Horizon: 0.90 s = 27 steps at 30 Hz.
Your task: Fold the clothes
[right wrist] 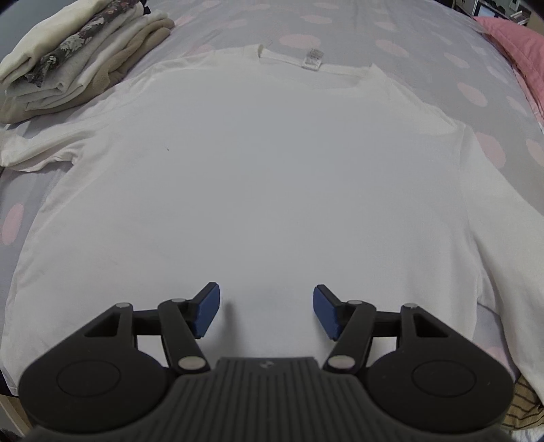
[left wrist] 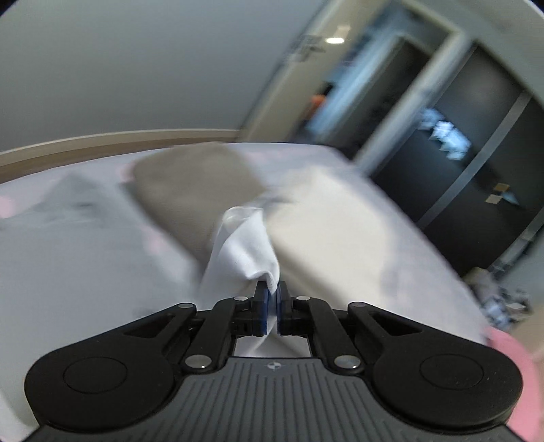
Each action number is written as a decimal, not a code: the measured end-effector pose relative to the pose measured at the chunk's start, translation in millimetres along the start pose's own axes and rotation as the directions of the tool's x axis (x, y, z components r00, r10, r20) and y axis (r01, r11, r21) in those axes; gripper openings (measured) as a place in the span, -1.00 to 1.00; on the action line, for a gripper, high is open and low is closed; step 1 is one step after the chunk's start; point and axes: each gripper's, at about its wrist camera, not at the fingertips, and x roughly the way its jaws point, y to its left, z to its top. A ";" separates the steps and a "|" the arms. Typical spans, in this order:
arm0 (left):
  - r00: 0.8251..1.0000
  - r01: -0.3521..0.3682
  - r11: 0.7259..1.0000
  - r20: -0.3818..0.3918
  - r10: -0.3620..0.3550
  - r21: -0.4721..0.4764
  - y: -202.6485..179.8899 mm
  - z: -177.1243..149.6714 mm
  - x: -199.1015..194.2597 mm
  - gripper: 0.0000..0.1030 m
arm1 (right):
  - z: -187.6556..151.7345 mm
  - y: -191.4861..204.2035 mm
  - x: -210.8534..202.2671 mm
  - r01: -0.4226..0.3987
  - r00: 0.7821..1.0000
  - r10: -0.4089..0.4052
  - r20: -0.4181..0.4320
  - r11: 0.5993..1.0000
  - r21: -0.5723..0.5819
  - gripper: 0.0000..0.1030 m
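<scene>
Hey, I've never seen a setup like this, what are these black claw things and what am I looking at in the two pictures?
There is no robot here. A person holds a hand tool in each hand, and each tool carries a wide-angle camera looking forward along its two jaws, so every picture shows its own black tool at the bottom.

The right tool's picture looks down on a bed with a grey, pink-dotted cover. A white T-shirt lies spread flat on it, and a stack of folded clothes sits at the far left. The right gripper hangs over the shirt with its jaws open, holding nothing.

The left tool's picture is blurred. The left gripper has its jaws shut on a bunch of white cloth; it looks like part of the shirt, though I cannot be sure.
</scene>
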 end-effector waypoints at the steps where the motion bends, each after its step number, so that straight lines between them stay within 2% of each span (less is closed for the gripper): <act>1: 0.999 0.047 0.999 -0.003 -0.047 0.015 -13.2 -4.6 -3.9 -0.95 | 0.3 -0.3 -2.4 0.004 1.000 -0.004 0.008 1.000 0.000 0.25; 5: 0.978 0.205 0.972 -0.059 -0.200 0.113 -70.1 -30.8 -12.3 -0.95 | -0.3 -5.9 -14.2 0.015 0.999 -0.015 0.041 1.000 0.018 0.25; 8: 0.959 0.281 0.935 -0.107 -0.263 0.215 -109.7 -58.7 -16.8 -0.95 | -1.4 -12.0 -24.1 0.013 0.998 -0.016 0.067 0.999 0.043 0.25; 15: 0.904 0.425 0.807 -0.232 -0.359 0.409 -177.0 -134.9 -27.4 -0.95 | -5.9 -19.6 -38.1 0.006 0.994 -0.015 0.106 0.996 0.086 0.26; 18: 0.888 0.455 0.750 -0.299 -0.348 0.479 -190.4 -177.3 -32.2 -0.95 | -8.1 -21.3 -40.3 -0.014 0.994 0.002 0.113 0.994 0.108 0.26; 23: 0.878 0.461 0.652 -0.417 -0.235 0.602 -200.0 -258.1 -17.9 -0.96 | -9.2 -24.2 -39.2 -0.056 0.993 0.039 0.116 0.987 0.151 0.26; 27: 0.858 0.477 0.587 -0.492 -0.149 0.654 -189.5 -309.1 -21.1 -0.96 | -10.6 -24.7 -32.6 -0.089 0.992 0.071 0.101 0.980 0.180 0.26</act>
